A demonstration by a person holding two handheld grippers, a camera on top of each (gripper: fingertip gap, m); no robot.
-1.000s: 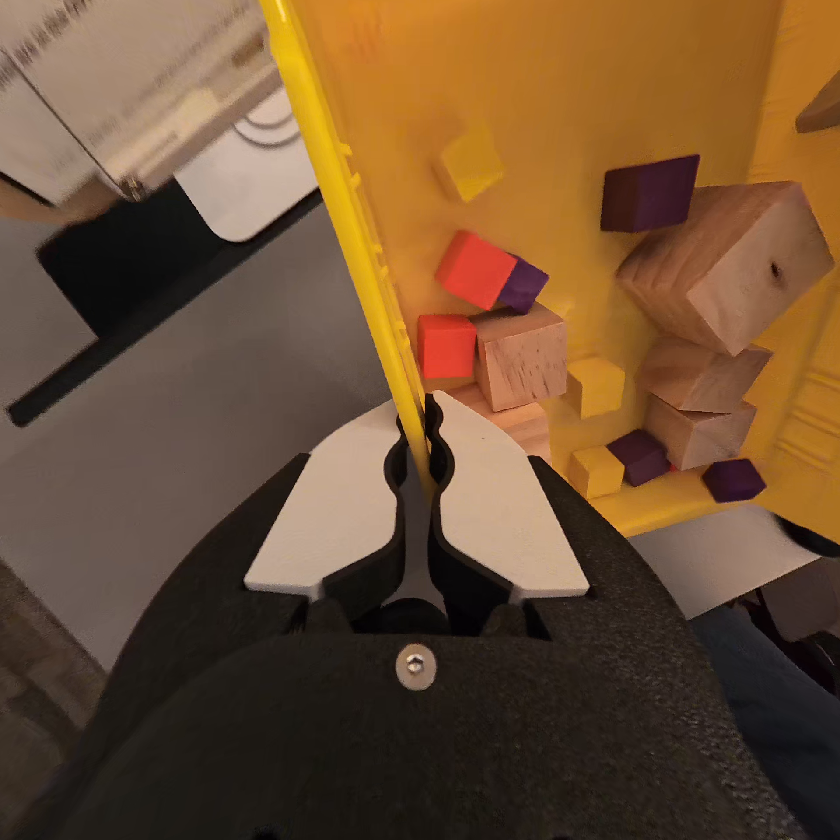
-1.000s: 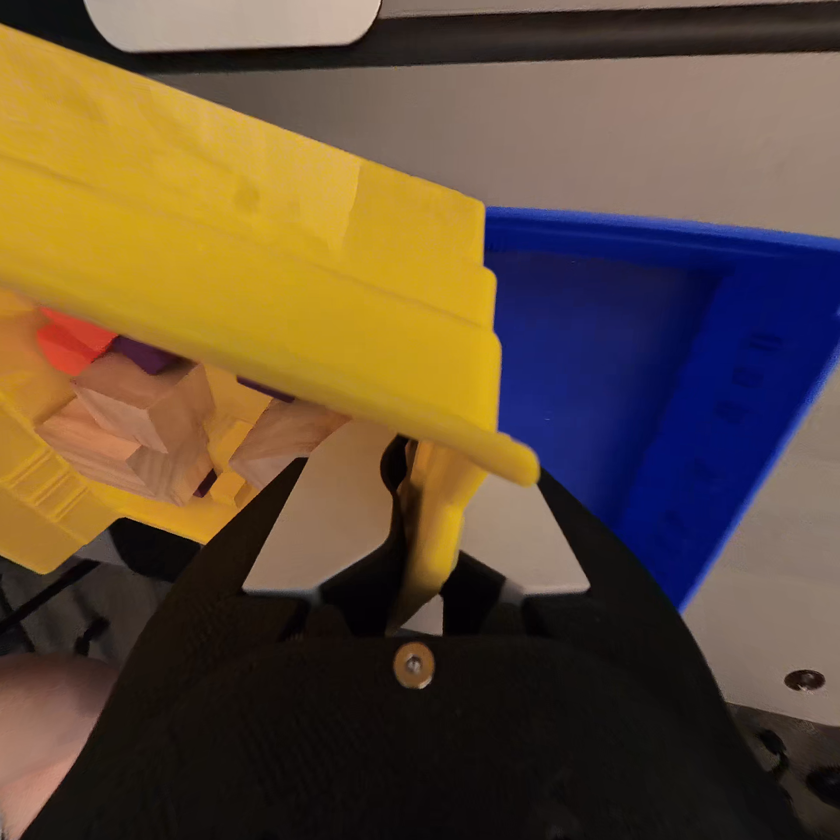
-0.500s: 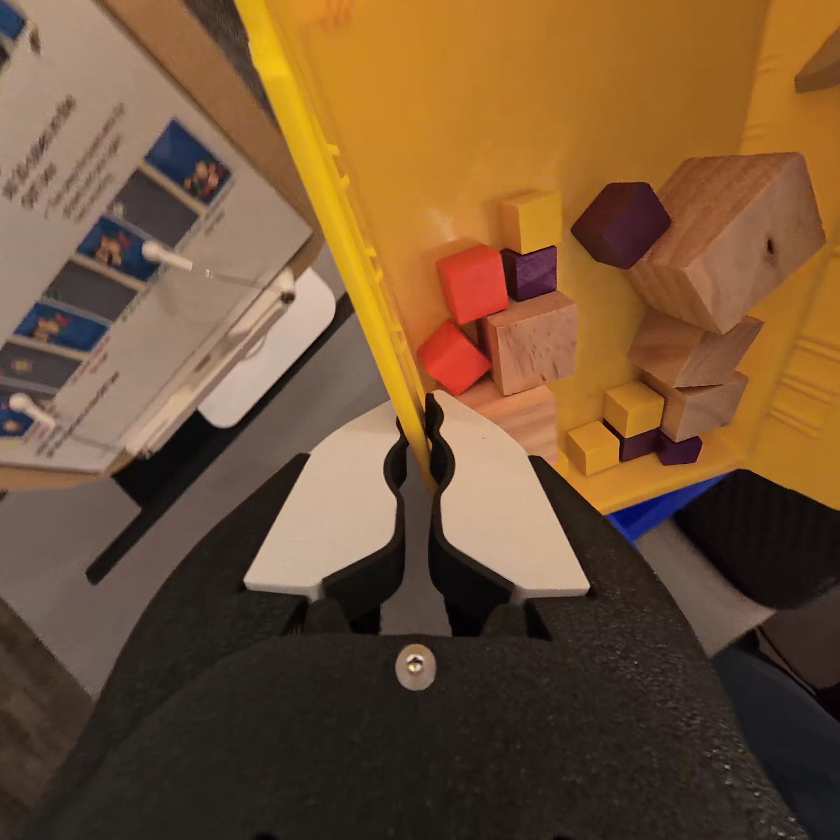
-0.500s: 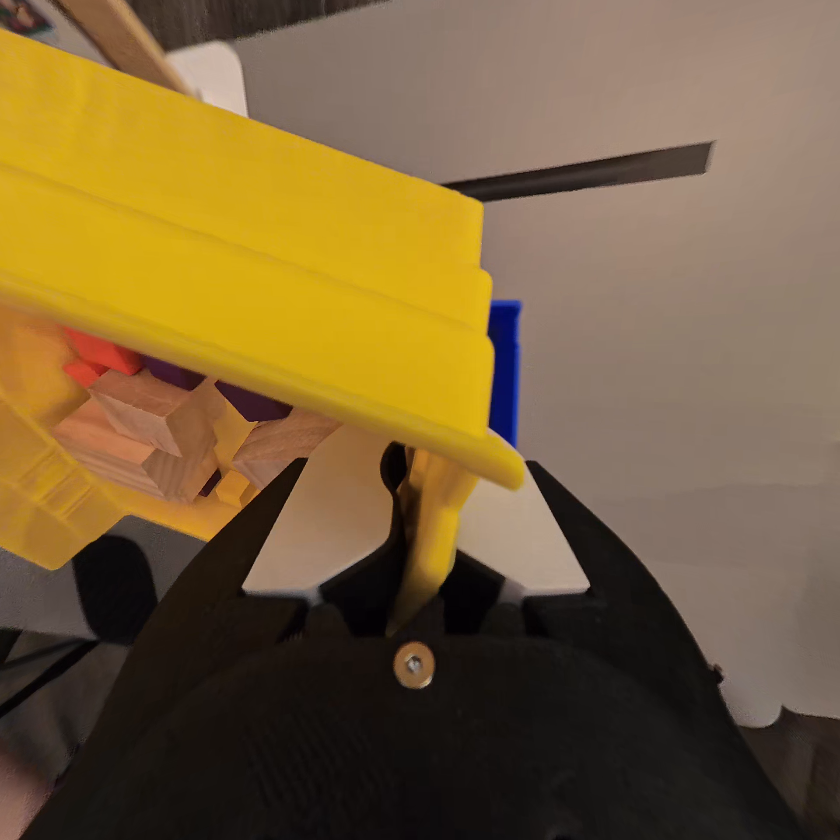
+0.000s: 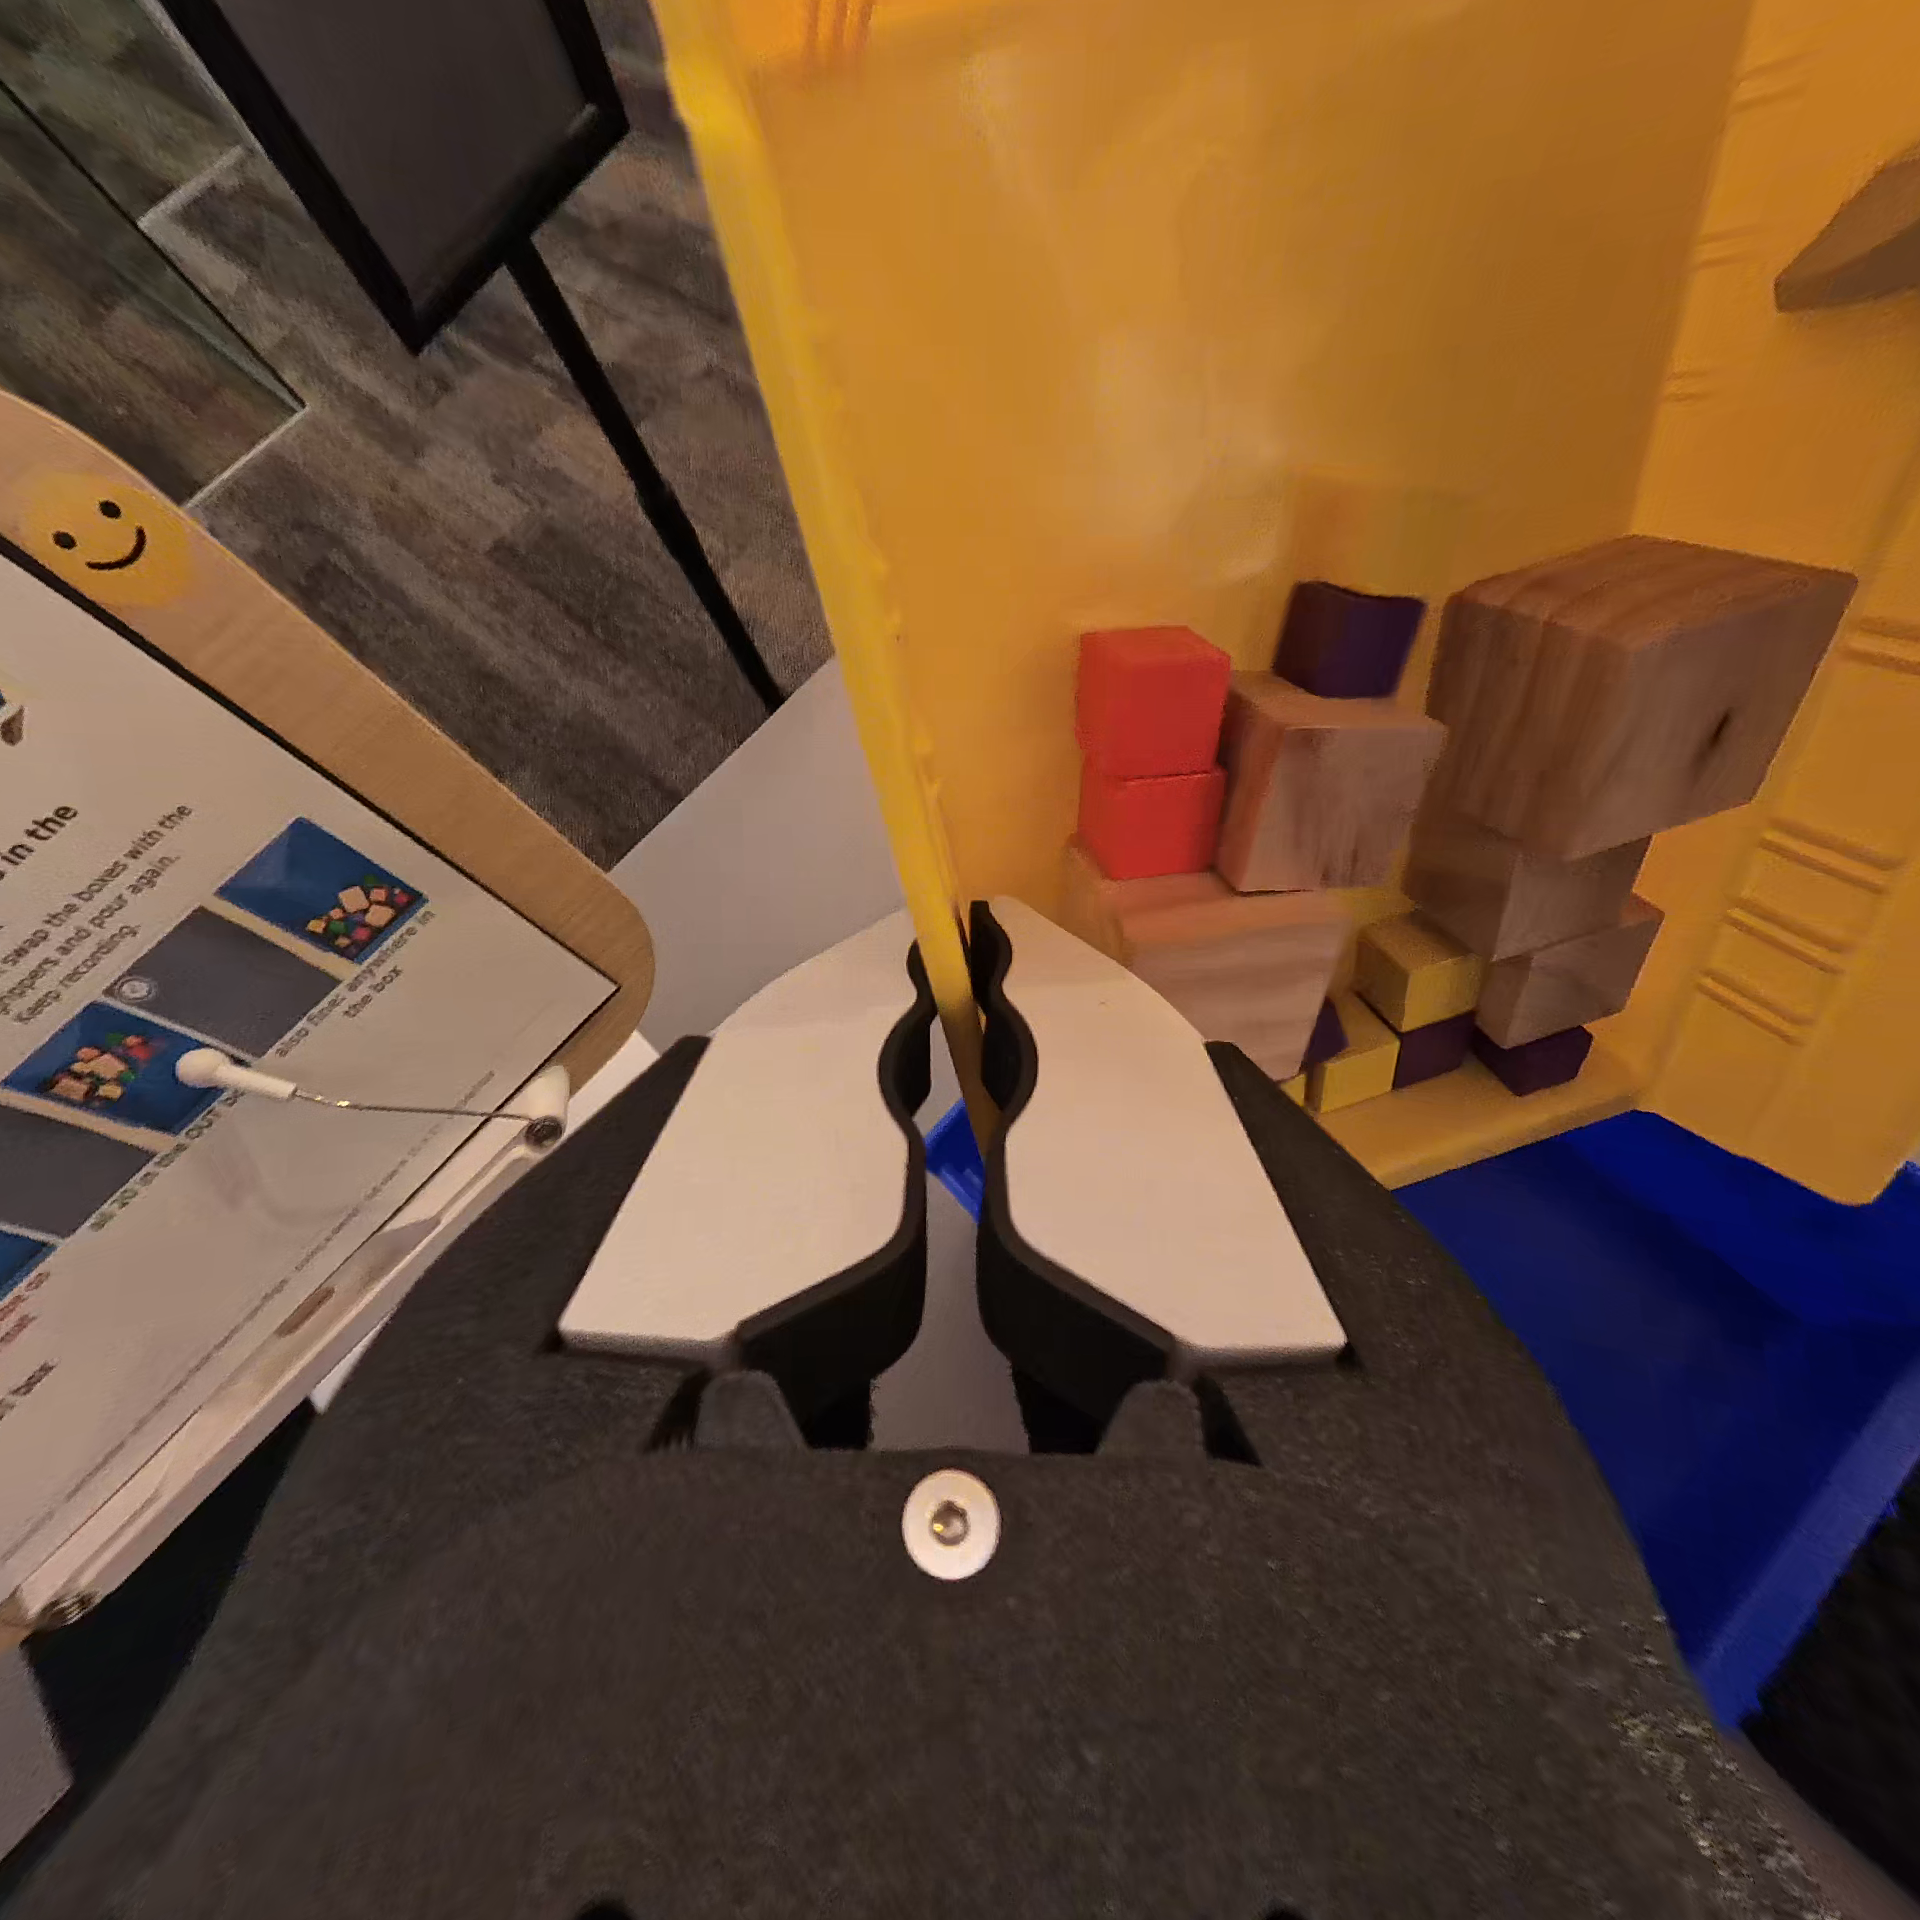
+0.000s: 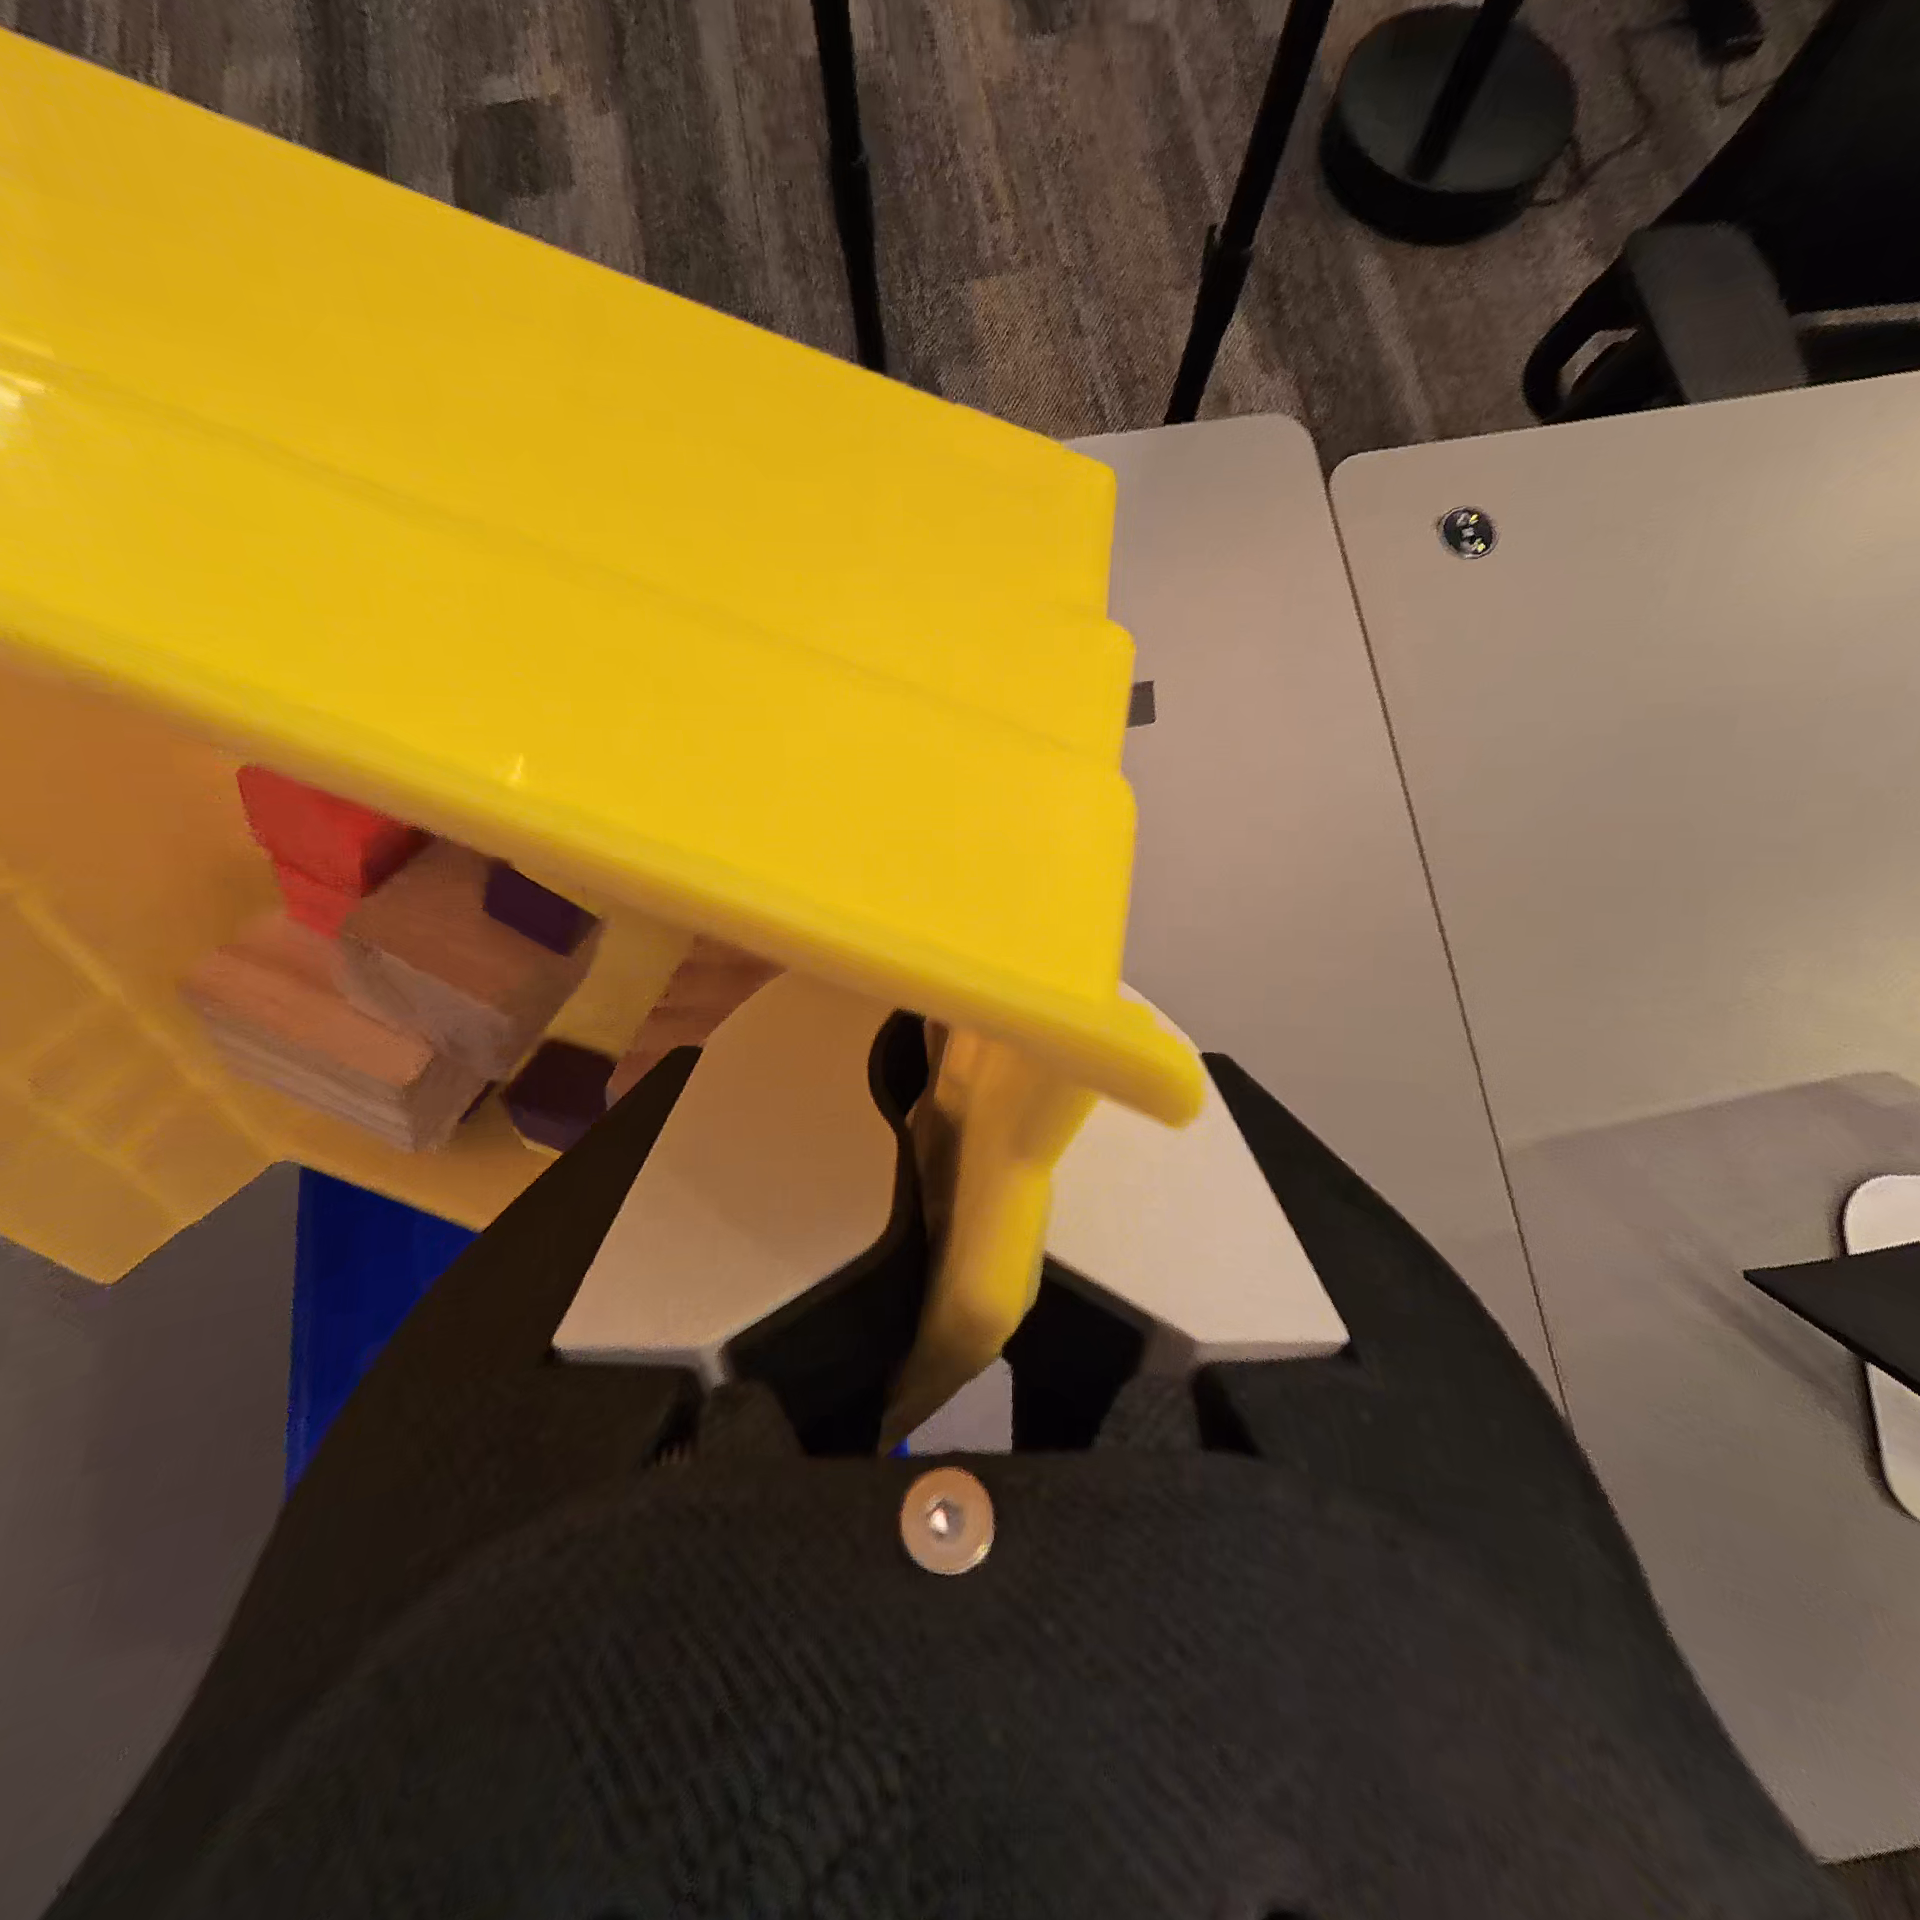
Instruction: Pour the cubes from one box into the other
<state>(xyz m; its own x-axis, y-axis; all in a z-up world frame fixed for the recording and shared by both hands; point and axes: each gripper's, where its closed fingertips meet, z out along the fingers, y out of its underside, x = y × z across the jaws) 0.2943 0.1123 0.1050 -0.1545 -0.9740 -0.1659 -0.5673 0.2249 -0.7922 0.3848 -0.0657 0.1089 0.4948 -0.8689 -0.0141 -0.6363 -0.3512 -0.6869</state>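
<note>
Both grippers hold the yellow box [image 5: 1195, 364] tipped steeply on its side. My left gripper [image 5: 951, 935] is shut on the box's thin side wall. My right gripper [image 6: 966, 1049] is shut on the rim of the yellow box [image 6: 623, 644] at its opposite wall. Several cubes are piled against the low wall inside: red cubes [image 5: 1148, 758], large wooden cubes [image 5: 1621, 696], small yellow cubes [image 5: 1418, 971] and purple cubes [image 5: 1345, 634]. They also show in the right wrist view [image 6: 353, 997]. The blue box [image 5: 1662, 1299] lies just below the yellow box's low edge; a strip of it shows in the right wrist view [image 6: 353, 1288].
A wooden-framed instruction board [image 5: 260, 935] stands to the left. The grey tabletop [image 6: 1610, 831] lies to the right, with a seam and a small round fitting [image 6: 1465, 532]. Black stand legs [image 6: 1236, 208] and a round base [image 6: 1444, 114] are on the carpet beyond.
Both grippers have lifted and tilted the yellow box further. The cubes slid and gathered against its low wall. The blue box came into the left view beneath it. Both grasps held.
</note>
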